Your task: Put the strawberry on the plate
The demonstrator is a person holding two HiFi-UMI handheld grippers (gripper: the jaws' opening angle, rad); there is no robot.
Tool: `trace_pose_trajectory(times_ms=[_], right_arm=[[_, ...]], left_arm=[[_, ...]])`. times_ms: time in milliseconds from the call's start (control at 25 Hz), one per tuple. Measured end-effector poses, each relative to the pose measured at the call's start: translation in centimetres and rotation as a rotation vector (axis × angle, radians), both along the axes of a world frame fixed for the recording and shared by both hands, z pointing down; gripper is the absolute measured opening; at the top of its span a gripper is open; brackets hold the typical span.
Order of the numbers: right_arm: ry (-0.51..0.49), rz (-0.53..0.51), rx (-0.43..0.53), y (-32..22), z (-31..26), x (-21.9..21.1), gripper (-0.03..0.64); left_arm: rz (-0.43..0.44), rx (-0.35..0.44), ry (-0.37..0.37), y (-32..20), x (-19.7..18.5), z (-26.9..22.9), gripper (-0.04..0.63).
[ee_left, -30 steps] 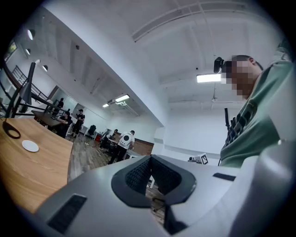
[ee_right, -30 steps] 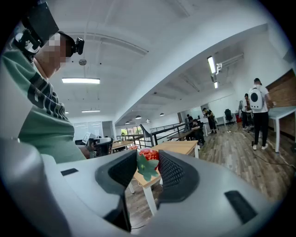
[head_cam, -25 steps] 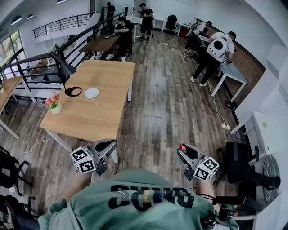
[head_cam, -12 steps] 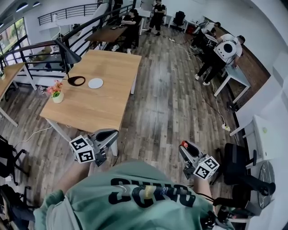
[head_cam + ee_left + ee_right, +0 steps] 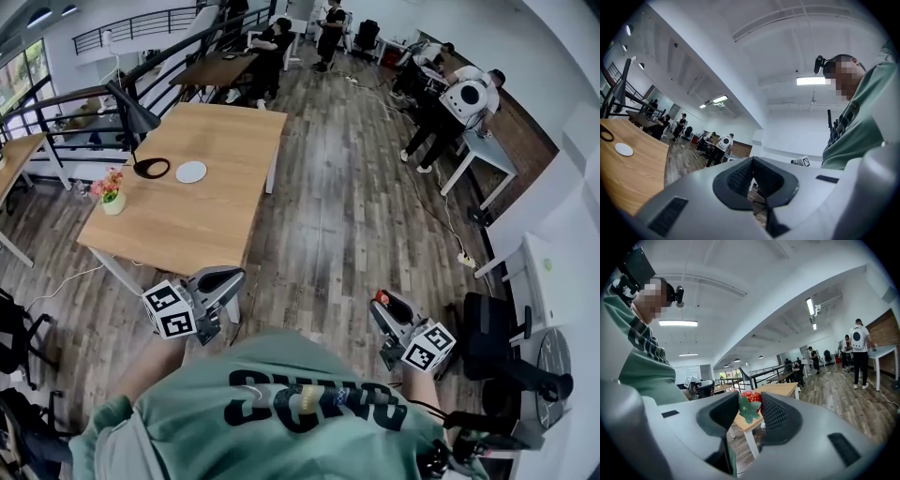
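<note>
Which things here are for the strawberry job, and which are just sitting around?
For the job:
- strawberry, pinched in the right gripper
- white plate
- wooden table under the plate

Just sitting around:
- flower pot
- black lamp
- office chair
- left gripper, closed and empty

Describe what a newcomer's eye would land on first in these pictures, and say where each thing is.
The red strawberry stands out, pinched between the jaws of the right hand-held gripper over the wood floor. Next comes the small white plate on the wooden table ahead to the left, beside a black lamp base.
</note>
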State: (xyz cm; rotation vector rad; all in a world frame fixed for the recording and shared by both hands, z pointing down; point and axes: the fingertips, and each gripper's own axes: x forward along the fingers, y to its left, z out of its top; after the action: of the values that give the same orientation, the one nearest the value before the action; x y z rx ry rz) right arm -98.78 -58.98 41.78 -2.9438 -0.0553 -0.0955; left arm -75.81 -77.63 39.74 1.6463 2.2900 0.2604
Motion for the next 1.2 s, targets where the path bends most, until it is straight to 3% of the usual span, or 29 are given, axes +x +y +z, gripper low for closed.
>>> trace_pose_trajectory(times_ms=[440,800,1000,1200], right_arm=[[0.011,0.117,0.017,3.6,0.3,-11.1,0.149],[0.04,0.23,0.075,6.9,1.9,-20.6,0.149],[0.068,0.262,0.135,8.9,3.4,-21.9,0.149],[0.062,0.241,0.159,10.4,4.5,-19.0,0.149]], left_arm=[[0.134,-0.002,0.0,6.6,-9.1,-0.1,0.003],[0.262,0.044,0.007,12.6,-17.5,0.3,0.003],[0.303,0.088,0.028,14.7,-19.0,0.6,0.003],[0.3,0.103,0.027,16.6,-16.7,0.7,0.003]])
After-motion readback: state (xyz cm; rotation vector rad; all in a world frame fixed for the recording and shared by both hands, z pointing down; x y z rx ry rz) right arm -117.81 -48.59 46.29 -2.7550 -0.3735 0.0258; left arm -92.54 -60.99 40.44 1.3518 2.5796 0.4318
